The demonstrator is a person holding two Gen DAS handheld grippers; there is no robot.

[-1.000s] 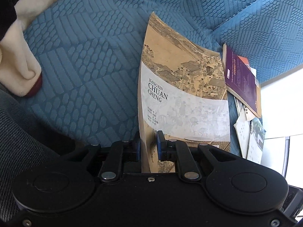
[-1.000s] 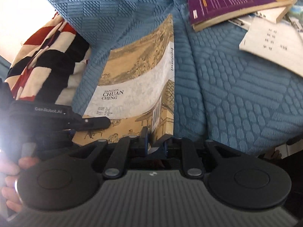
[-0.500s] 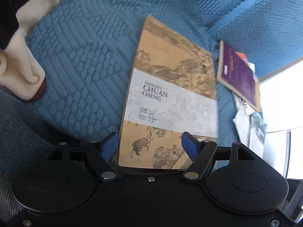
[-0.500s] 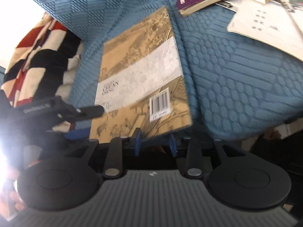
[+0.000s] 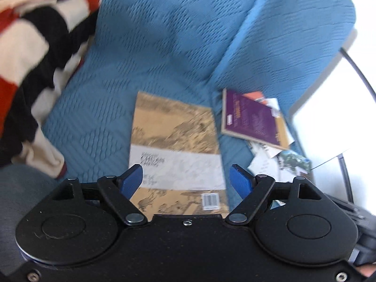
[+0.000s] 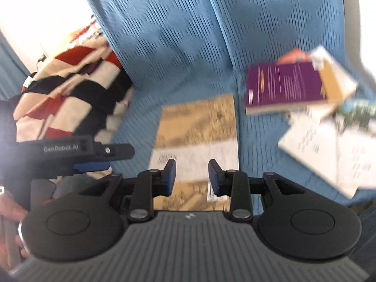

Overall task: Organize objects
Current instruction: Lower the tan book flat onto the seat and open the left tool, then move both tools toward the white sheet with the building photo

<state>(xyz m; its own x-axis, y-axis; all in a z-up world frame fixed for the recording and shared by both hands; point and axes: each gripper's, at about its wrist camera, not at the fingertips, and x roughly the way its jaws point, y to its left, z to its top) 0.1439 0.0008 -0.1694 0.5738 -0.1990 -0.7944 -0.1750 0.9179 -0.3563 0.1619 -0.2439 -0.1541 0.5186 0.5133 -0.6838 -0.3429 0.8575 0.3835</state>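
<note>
Basically: tan book lies flat on the blue quilted sofa seat, cover up. Cover = old-style painted scene, sandy brown, w/ a pale grey band across the middle carrying dark title text (too blurred to read) and a white barcode patch near the bottom right corner. Both views motion-blurred.

Left gripper: jaws spread wide, have just been opening; nothing pinched, the book shows between the blue pads but lies on the seat below them, no contact. Right gripper: jaws part-open w/ a clear gap, nothing between them, book lying below.

Around it:
- purple book just right of the tan one, across the cushion seam, lying on top of a tan-edged book, orange cover peeking behind it.
- loose white papers + a green photo print spread under and in front of that pile.
- striped red/black/cream fabric heaped on the left end of the seat, apart from the tan book.
- sofa backrest rises right behind the book's top edge.
- person's hand at the left edge of the right wrist view.
</note>
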